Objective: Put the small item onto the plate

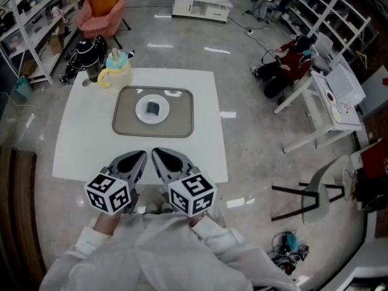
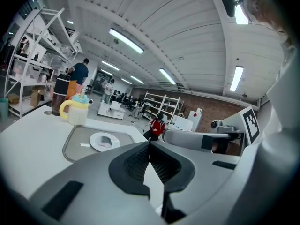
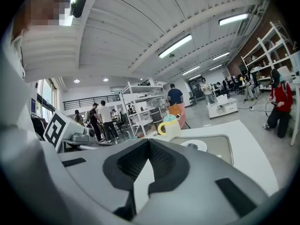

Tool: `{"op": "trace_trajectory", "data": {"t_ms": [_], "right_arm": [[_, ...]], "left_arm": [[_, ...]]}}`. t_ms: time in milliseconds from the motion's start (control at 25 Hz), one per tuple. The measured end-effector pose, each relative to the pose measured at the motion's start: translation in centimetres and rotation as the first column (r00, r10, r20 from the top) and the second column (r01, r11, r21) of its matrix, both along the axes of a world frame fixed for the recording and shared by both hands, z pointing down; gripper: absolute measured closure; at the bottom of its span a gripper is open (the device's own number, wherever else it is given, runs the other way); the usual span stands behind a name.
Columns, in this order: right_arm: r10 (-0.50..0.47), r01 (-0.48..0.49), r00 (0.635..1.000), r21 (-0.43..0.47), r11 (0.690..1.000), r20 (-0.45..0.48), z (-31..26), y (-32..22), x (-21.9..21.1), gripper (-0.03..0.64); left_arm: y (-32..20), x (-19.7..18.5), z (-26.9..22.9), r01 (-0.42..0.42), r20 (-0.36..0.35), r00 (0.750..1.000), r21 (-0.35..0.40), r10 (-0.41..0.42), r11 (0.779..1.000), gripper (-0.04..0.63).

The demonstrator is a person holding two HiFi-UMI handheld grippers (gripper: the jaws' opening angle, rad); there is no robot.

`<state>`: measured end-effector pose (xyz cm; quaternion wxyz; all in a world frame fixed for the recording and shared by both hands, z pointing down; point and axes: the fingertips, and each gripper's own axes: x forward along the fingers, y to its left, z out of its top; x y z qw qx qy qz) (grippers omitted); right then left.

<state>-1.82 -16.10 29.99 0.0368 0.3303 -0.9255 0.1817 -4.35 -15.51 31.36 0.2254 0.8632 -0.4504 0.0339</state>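
A small dark item [image 1: 154,108] lies on a white plate [image 1: 143,115], which rests on a grey tray [image 1: 124,121] in the middle of the white table [image 1: 82,138]. The plate [image 2: 98,144] and the tray [image 2: 75,142] also show ahead in the left gripper view; the plate [image 3: 196,146] shows small in the right gripper view. Both grippers hover side by side over the table's near edge, well short of the tray. My left gripper [image 1: 140,156] is shut and holds nothing. My right gripper [image 1: 156,153] is also shut, with nothing between its fingers.
A yellow-handled sippy cup [image 1: 115,68] with a teal lid stands at the table's far left corner, a dark jug [image 1: 91,54] beside it. A white chair [image 1: 315,190] and a desk [image 1: 330,102] stand to the right. People stand by shelves [image 3: 140,104] in the distance.
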Motion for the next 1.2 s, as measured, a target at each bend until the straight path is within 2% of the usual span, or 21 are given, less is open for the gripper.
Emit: {"op": "trace_trajectory", "data": {"t_ms": [280,720,1200], "right_arm": [[0.019,-0.018,0.999,0.022,1.000,-0.040,0.0,0.1,0.6,0.601],[0.015,-0.015,0.997,0.003,1.000,-0.075,0.9,0.9,0.0,0.601],[0.085,-0.086,0.991,0.001,0.996,-0.102,1.3,0.7,1.1,0.601]], "left_arm": [[0.0,0.6,0.3,-0.018,-0.006,1.000,-0.006,0.018,1.000,0.584],[0.4,0.6,0.8,-0.036,-0.015,0.999,-0.021,0.036,0.999,0.584],[0.9,0.6,1.2,-0.036,-0.001,0.999,-0.037,0.036,0.999,0.584]]}}
